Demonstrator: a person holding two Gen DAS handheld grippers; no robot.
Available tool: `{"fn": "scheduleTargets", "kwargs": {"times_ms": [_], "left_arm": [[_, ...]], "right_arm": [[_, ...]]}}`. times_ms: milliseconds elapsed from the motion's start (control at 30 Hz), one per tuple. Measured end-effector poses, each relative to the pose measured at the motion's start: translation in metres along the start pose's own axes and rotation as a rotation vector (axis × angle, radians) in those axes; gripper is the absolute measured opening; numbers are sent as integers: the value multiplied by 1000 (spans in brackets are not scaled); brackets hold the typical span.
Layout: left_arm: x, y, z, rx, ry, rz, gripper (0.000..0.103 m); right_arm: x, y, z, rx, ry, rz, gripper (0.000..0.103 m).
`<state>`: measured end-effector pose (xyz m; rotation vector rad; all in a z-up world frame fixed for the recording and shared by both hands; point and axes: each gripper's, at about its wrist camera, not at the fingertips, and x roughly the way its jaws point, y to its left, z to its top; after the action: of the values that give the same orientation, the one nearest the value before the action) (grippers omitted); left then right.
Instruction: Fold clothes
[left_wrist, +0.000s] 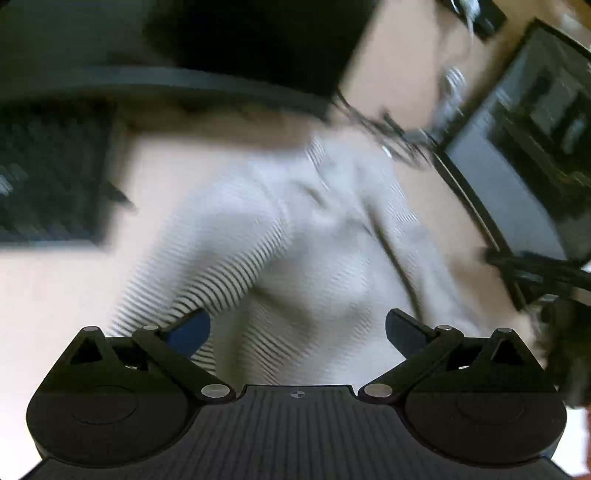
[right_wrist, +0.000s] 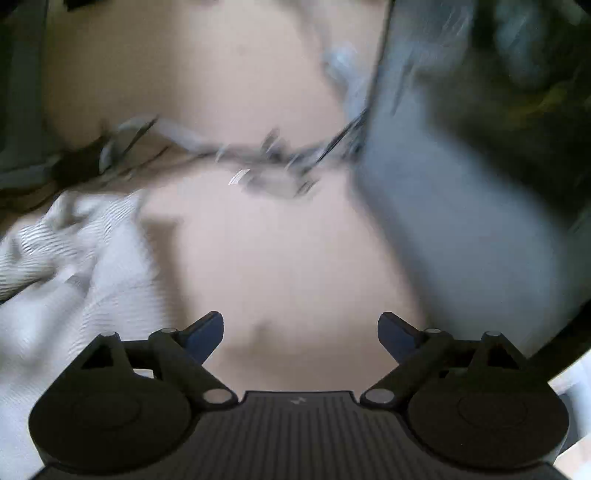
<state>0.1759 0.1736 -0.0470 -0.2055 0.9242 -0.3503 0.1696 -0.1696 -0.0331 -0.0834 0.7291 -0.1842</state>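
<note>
Left gripper (left_wrist: 297, 328): jaws spread wide, nothing pinched; the blue pads are seen apart, with the striped garment (left_wrist: 280, 236) lying just beyond them, filling 12 o'clock of the left wrist view. The garment is white with thin dark stripes, crumpled, not yet folded, spread loosely on the pale bench (left_wrist: 55, 295). The open jaws are judged to be aimed at the near edge of the cloth for a first pinch.

Right gripper (right_wrist: 300, 332): jaws also spread, empty; only bare bench (right_wrist: 280, 258) is seen between and ahead of them. The same garment (right_wrist: 62, 258) is seen at 9 o'clock of the right wrist view, well off the jaw line, so this gripper is judged to need a swing leftward before any grasp.

Further out, a tangle of cables (right_wrist: 258, 162) lies across the bench at 12 o'clock, and a grey slab-like thing (right_wrist: 454, 229), possibly a laptop, sits at 2 o'clock. Heavy motion blur is present in both views; finer details cannot be told.
</note>
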Motion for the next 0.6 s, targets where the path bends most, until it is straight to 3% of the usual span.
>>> {"fn": "scheduleTargets", "kwargs": {"times_ms": [67, 167, 267, 367, 433, 467, 567, 600], "left_arm": [[-10, 5, 8, 11, -53, 48, 103], [-26, 13, 20, 28, -133, 119, 103], [-23, 21, 19, 41, -103, 88, 103], [-15, 19, 13, 79, -61, 47, 103], [-5, 15, 11, 99, -51, 58, 97], [-3, 16, 10, 89, -52, 60, 94], [-2, 18, 9, 63, -61, 57, 93], [-5, 19, 9, 60, -68, 52, 94]], "right_arm": [[-17, -5, 8, 21, -25, 72, 92], [-29, 8, 0, 17, 86, 212, 92], [-32, 23, -20, 15, 251, 305, 92], [-35, 34, -41, -22, 320, 299, 91], [-38, 35, -49, -15, 344, 330, 67], [-37, 34, -49, 6, 364, 362, 37], [-37, 32, -47, 4, 354, 382, 11], [-38, 31, -45, -7, 339, 376, 8]]}}
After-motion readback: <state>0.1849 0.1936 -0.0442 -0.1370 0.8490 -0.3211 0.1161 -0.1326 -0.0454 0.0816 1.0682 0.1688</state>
